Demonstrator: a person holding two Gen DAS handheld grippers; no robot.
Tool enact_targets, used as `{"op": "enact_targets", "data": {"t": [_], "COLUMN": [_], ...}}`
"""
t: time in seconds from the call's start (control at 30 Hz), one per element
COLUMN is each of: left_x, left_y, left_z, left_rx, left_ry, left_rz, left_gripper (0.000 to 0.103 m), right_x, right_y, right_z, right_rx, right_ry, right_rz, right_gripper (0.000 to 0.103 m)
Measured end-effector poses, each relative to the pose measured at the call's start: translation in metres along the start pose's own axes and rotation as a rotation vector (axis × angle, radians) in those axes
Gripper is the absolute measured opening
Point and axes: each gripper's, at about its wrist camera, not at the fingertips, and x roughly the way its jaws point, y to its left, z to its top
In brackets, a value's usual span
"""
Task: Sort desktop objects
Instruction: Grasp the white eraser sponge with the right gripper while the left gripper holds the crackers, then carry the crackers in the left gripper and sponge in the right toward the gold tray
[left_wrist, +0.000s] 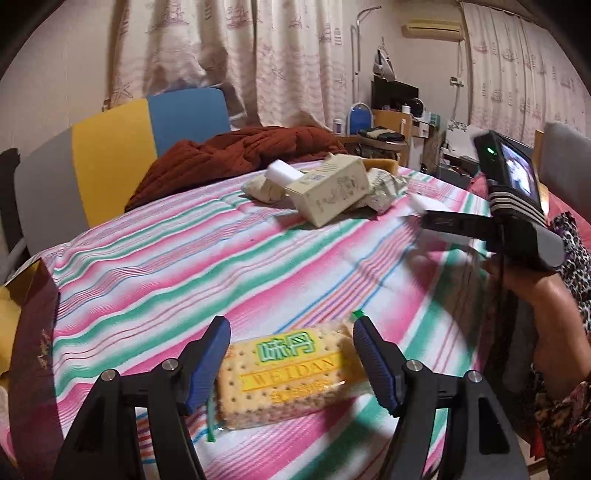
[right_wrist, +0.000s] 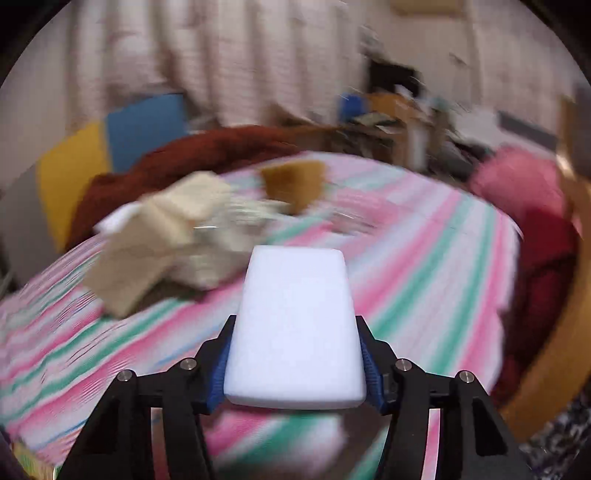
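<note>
In the left wrist view the left gripper (left_wrist: 291, 354) sits low in the frame with its blue-padded fingers (left_wrist: 207, 362) spread wide on either side of a clear-wrapped packet of pale square crackers with a yellow and green label (left_wrist: 288, 376); the packet lies flat on the pink, green and white striped cloth (left_wrist: 184, 266) and the pads do not touch it. At centre top of that frame a cream rectangular carton (left_wrist: 328, 192) leans on crumpled pale wrappers (left_wrist: 384, 188), a white foam block (left_wrist: 282, 173) beside it. A dark red box (left_wrist: 33, 332) stands at the left edge. In the blurred right wrist view the right gripper (right_wrist: 295, 354) pinches a white rectangular sponge block (right_wrist: 295, 325) lifted clear of the cloth at frame centre, the cream carton (right_wrist: 147, 251) upper left
</note>
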Motion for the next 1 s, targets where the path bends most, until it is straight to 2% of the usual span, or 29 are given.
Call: {"op": "enact_targets", "data": {"t": [0.07, 0.13, 0.2, 0.23, 0.33, 0.43, 0.57, 0.73, 0.8, 0.87, 1.0], "left_x": [0.001, 0.004, 0.009, 0.011, 0.015, 0.013, 0.009, 0.006, 0.004, 0.001, -0.001], "left_y": [-0.004, -0.005, -0.005, -0.005, -0.003, 0.0, 0.005, 0.007, 0.009, 0.011, 0.01], "left_z": [0.0, 0.001, 0.001, 0.002, 0.004, 0.0, -0.004, -0.005, -0.006, -0.007, -0.01], "left_rx": [0.029, 0.046, 0.051, 0.053, 0.049, 0.034, 0.018, 0.011, 0.001, -0.011, -0.013], "left_ry": [-0.002, -0.001, 0.005, 0.008, 0.02, 0.003, -0.008, -0.017, -0.027, -0.042, -0.07], "left_rz": [-0.014, -0.015, -0.021, -0.025, -0.042, -0.051, -0.053, -0.069, -0.073, -0.086, -0.079], "left_gripper": [0.071, 0.071, 0.075, 0.076, 0.078, 0.078, 0.077, 0.074, 0.071, 0.057, 0.055], "right_x": [-0.004, -0.003, -0.001, 0.001, 0.014, 0.03, 0.039, 0.036, 0.034, 0.032, 0.03], "right_y": [0.014, 0.025, 0.039, 0.049, 0.06, 0.047, 0.033, 0.039, 0.04, 0.04, 0.039], "right_z": [0.004, 0.011, 0.014, 0.014, 0.009, 0.0, -0.002, -0.001, -0.001, 0.0, -0.002], "right_rx": [-0.027, -0.028, -0.069, -0.107, -0.138, -0.049, 0.047, 0.02, 0.013, 0.01, 0.012], "right_ry": [-0.04, -0.055, -0.063, -0.062, -0.015, 0.039, 0.067, 0.082, 0.077, 0.073, 0.066], "right_rz": [0.152, 0.347, 0.462, 0.487, 0.51, 0.536, 0.554, 0.54, 0.557, 0.574, 0.601], "right_gripper": [0.059, 0.059, 0.059, 0.059, 0.059, 0.059, 0.059, 0.059, 0.059, 0.059, 0.059]}}
